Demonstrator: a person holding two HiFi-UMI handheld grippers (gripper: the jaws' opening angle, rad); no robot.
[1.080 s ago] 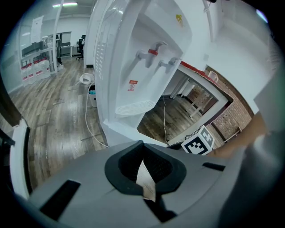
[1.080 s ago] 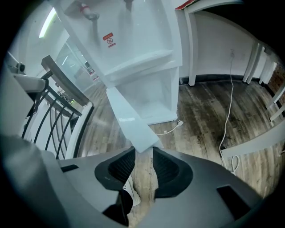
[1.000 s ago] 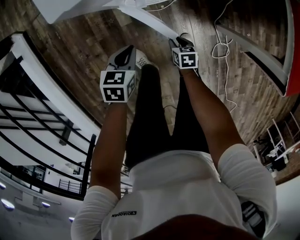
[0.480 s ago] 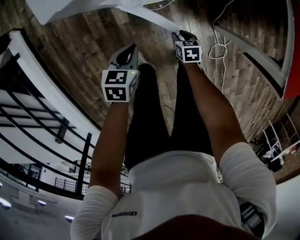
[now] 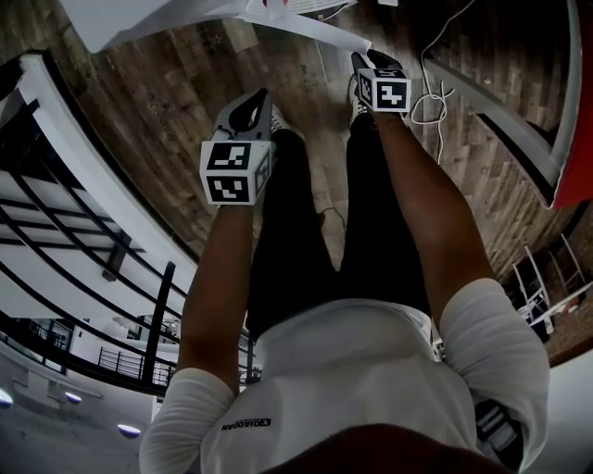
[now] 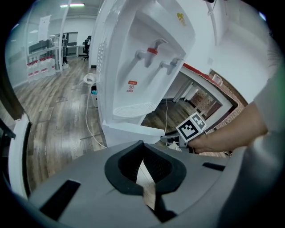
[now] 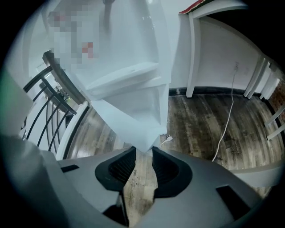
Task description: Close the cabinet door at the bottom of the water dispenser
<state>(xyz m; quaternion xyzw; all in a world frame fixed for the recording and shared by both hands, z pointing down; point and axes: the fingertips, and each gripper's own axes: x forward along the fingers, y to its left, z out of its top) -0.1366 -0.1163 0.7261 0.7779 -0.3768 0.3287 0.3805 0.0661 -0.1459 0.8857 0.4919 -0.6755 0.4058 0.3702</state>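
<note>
The white water dispenser (image 6: 133, 67), with a red and a grey tap, stands on the wooden floor. Its bottom cabinet door (image 7: 129, 120) hangs open, and in the head view the door (image 5: 310, 28) runs across the top. My right gripper (image 5: 366, 60) points steeply down at the door's free edge. Its jaws (image 7: 144, 153) are closing, with the door's lower corner at their mouth and no pad pressing on it. The left gripper view catches the right gripper (image 6: 176, 139) beside the door. My left gripper (image 5: 250, 102) hangs back, with a narrow gap (image 6: 143, 153) and nothing in it.
A white cable (image 5: 431, 102) lies on the floor to the right of the right gripper, also seen as a cable (image 7: 227, 120) near a white table leg (image 7: 191, 58). A black railing (image 5: 139, 278) borders the left side. The person's legs and shoes stand below the grippers.
The right gripper has moved forward, up the picture, to the edge of the open door. The left gripper has stayed in place.
</note>
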